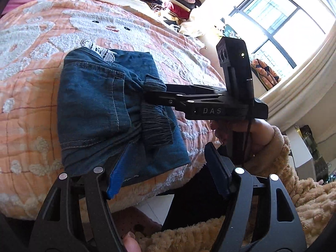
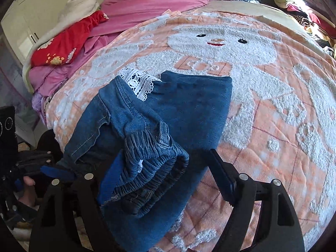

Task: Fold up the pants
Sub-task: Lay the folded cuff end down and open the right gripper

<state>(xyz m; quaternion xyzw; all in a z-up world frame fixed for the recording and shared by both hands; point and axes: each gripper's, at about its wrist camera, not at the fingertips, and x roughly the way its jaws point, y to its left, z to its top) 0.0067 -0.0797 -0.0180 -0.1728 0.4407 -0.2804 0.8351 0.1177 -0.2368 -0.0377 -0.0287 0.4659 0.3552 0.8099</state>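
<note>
Folded blue denim pants [image 1: 94, 109] lie on an orange blanket with a white bear [image 1: 31, 96], close to the bed's near edge. White lace trim [image 2: 138, 82] peeks out at the far fold. My left gripper [image 1: 168, 168] stands open over the pants' near corner. Its blue left pad [image 1: 117, 172] rests on the denim, the right pad hangs past the bed edge. My right gripper [image 2: 168, 176] is open around the gathered elastic waistband [image 2: 151, 153], which leans on the left finger and stays apart from the right. The left wrist view shows the right gripper [image 1: 148, 96] side-on at the waistband.
Pink bedding [image 2: 151, 2] and a red flowered garment [image 2: 67, 40] lie at the bed's far left. A clothes pile [image 1: 168, 2] sits beyond the bed by a bright window [image 1: 279, 25]. A fuzzy tan sleeve [image 1: 279, 153] holds the right gripper. The floor shows below the bed edge.
</note>
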